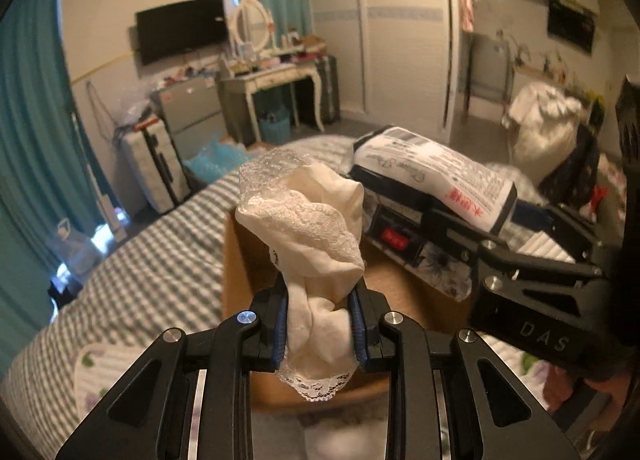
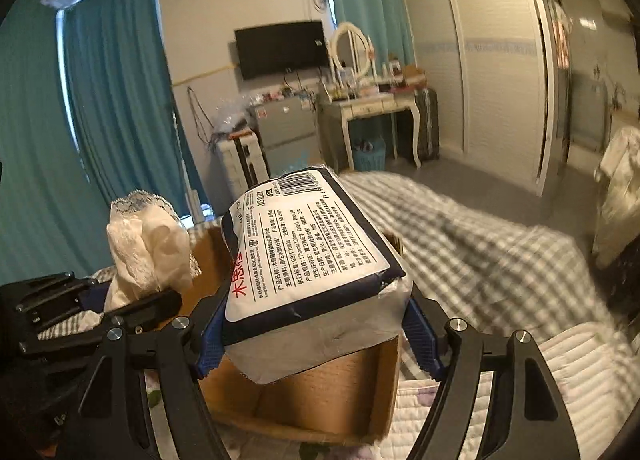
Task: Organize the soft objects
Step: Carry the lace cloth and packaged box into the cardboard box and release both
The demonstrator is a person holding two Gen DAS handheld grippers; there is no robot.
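Your left gripper [image 1: 320, 324] has its fingers [image 1: 280, 328] closed tight on a cream lace-trimmed garment [image 1: 312, 228]. The cloth is bunched between the blue pads, and its long axis runs away from you, rising up and slightly left, with a lace edge hanging out at the near end and another lace frill at the far top. It sits above the open cardboard box [image 1: 240, 260], which rests on the checked bed [image 1: 152, 260].

Your right gripper [image 2: 316, 340] has its fingers [image 2: 420, 336] spread fairly wide and clamped on both sides of a wrapped tissue pack [image 2: 312, 252]. The pack's long axis points away from you and a little right, tilted upward, with the red lettering at the near end and the barcode at the far end. It hangs over the same box [image 2: 320, 392], just right of the garment [image 2: 148, 244].

Farther off stand a dressing desk [image 2: 372, 108] with an oval mirror, a wall television [image 2: 280, 48], teal curtains [image 2: 116, 100] and a wardrobe [image 2: 492, 72].
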